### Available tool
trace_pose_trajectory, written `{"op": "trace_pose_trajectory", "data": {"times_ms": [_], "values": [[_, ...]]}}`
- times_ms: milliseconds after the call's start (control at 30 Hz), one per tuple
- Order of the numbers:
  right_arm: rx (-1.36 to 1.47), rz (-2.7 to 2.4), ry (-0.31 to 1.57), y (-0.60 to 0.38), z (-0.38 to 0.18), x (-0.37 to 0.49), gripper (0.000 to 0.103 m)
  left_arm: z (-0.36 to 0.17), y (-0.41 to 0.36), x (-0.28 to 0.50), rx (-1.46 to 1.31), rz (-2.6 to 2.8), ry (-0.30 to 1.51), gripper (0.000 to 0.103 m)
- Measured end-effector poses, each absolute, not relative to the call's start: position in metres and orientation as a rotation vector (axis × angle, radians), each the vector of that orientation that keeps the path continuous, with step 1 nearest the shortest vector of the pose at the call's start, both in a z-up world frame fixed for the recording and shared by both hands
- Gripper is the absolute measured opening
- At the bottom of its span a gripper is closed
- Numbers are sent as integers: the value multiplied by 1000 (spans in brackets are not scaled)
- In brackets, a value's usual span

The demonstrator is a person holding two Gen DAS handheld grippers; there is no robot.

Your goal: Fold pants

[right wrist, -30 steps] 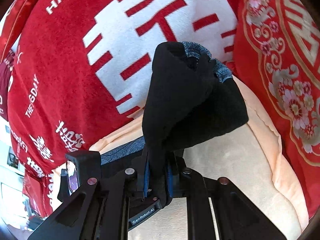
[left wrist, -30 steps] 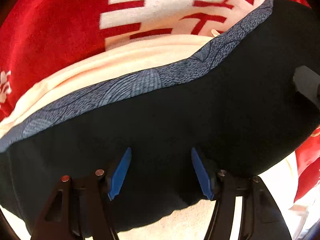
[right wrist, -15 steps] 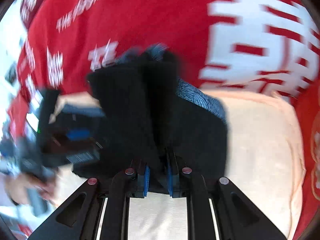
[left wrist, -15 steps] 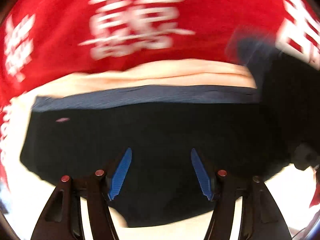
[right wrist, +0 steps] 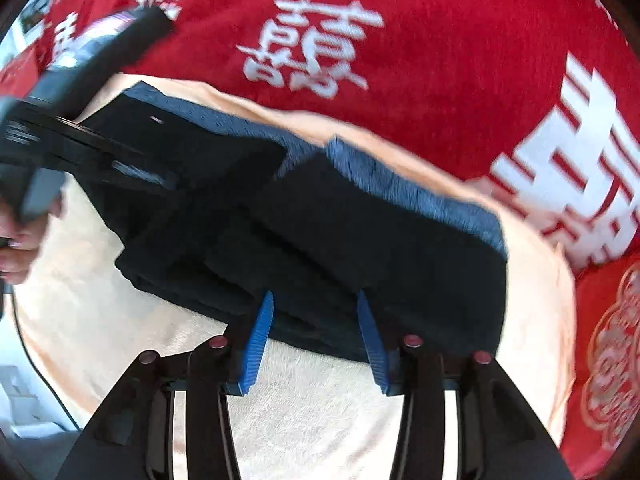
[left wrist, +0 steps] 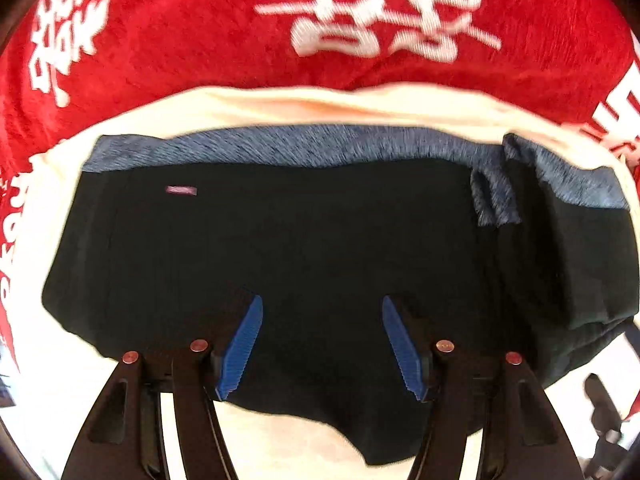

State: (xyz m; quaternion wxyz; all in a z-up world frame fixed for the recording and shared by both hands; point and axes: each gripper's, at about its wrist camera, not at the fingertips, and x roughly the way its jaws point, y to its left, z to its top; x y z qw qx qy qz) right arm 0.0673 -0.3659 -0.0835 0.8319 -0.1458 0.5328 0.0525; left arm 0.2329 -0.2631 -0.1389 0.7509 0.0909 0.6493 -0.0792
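The black pants (left wrist: 304,240) with a blue-grey patterned waistband (left wrist: 288,146) lie on a cream towel (left wrist: 280,104). Their right part is folded over on top (left wrist: 560,248). My left gripper (left wrist: 322,344) is open just above the pants' near edge, holding nothing. In the right wrist view the same pants (right wrist: 360,240) lie folded with the waistband (right wrist: 420,196) at the far side. My right gripper (right wrist: 316,340) is open at their near edge and holds nothing. The left gripper's body (right wrist: 60,144) shows blurred at the left.
A red blanket with white characters (left wrist: 360,20) covers the surface beyond the towel (right wrist: 312,420). A red cloth with gold flower print (right wrist: 608,360) lies at the right. A hand (right wrist: 16,240) shows at the far left edge.
My right gripper has opened and let go of the pants part it held up; that part now lies folded on the rest. The left gripper stayed open and swung left.
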Motion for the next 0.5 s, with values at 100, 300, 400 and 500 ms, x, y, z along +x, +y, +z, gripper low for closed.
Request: {"op": "trace_pose_trajectory", "data": {"times_ms": [100,300,400,500], "values": [[-342,131,1092,-354,-78,78,48,-151,-263,231,214,-142,1400,79],[-441,144,1166,-332,-113,110,30,-154,-252,231,183,-167,1413,80],[-362,175,1207,-341,-110,121,10,-149,-246,228,193,-177,1409,80],[-274,218,1170,-351,-80,121,9,-152,-248,236,179,-183,1413,80]]}}
